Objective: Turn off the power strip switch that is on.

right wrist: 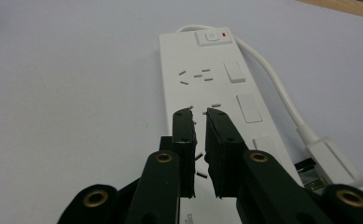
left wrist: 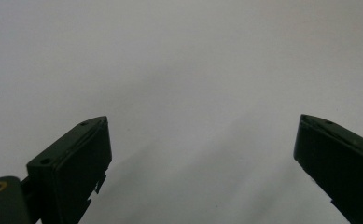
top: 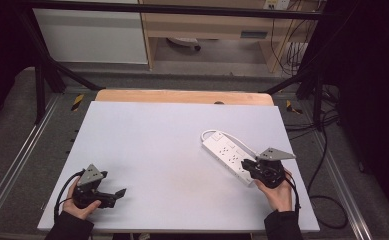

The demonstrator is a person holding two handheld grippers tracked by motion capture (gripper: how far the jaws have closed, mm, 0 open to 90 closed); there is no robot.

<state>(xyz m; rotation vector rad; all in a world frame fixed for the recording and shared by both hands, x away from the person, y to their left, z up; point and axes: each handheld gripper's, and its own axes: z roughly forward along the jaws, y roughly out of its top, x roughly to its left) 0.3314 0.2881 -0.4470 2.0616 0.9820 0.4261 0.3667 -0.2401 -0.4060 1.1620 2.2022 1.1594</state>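
Observation:
A white power strip (top: 227,152) lies slanted on the right half of the white table (top: 157,135), its switch with a red light at the far end (right wrist: 211,37). Its white cable (right wrist: 275,84) loops back along its right side to the plug (right wrist: 331,161), which lies loose beside the near end. My right gripper (top: 246,164) hovers over the strip's near end, its jaws (right wrist: 200,126) almost together above a socket with nothing between them. My left gripper (top: 117,196) rests near the table's front left corner, wide open (left wrist: 202,135) over bare tabletop.
A wooden board edge (top: 182,96) runs along the table's far side. Black frame bars (top: 42,65) stand at the back left and right. Dark cables (top: 327,165) trail on the floor to the right. A wooden shelf unit (top: 207,25) stands behind.

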